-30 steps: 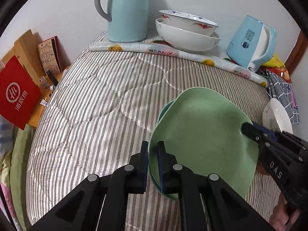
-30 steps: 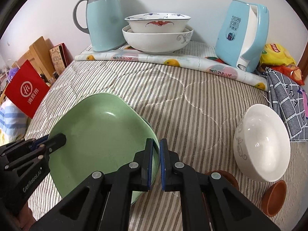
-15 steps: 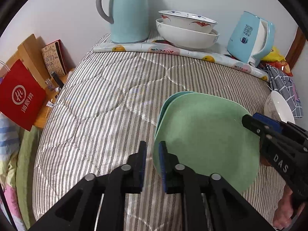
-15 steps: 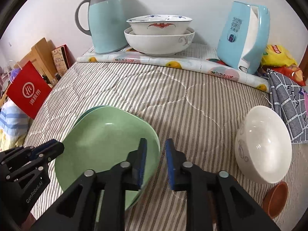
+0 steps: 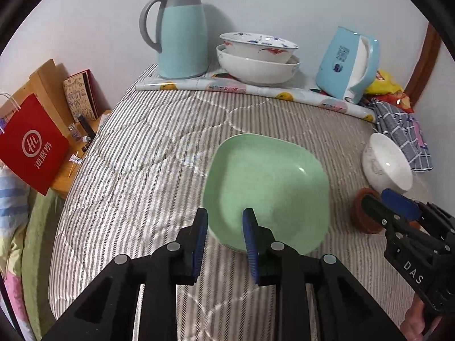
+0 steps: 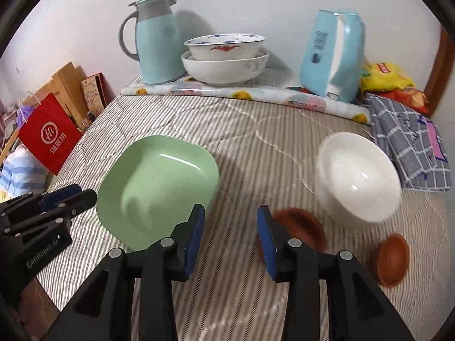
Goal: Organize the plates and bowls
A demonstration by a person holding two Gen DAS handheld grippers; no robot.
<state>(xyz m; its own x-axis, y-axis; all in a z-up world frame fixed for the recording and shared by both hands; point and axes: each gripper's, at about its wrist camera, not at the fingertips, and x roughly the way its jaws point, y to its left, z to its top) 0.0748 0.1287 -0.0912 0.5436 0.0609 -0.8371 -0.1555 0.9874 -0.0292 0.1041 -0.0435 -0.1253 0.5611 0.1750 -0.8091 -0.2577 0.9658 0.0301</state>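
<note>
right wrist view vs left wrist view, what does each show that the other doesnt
Only the right wrist view shows a second small brown dish near the lower right, and the open right gripper from behind.

Only the left wrist view shows small bottles on the side table, and the open left gripper from behind.

Both show the green plate, white bowl, stacked bowls, flask and kettle.

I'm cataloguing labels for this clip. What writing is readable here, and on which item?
"DAS": right gripper body, left wrist view.
"GenRobot.AI": left gripper body, partly blurred.
"海底捞" with round logo: red paper bag.
Blue kettle label, notebook cover, yellow snack bag: too blurred to read.
</note>
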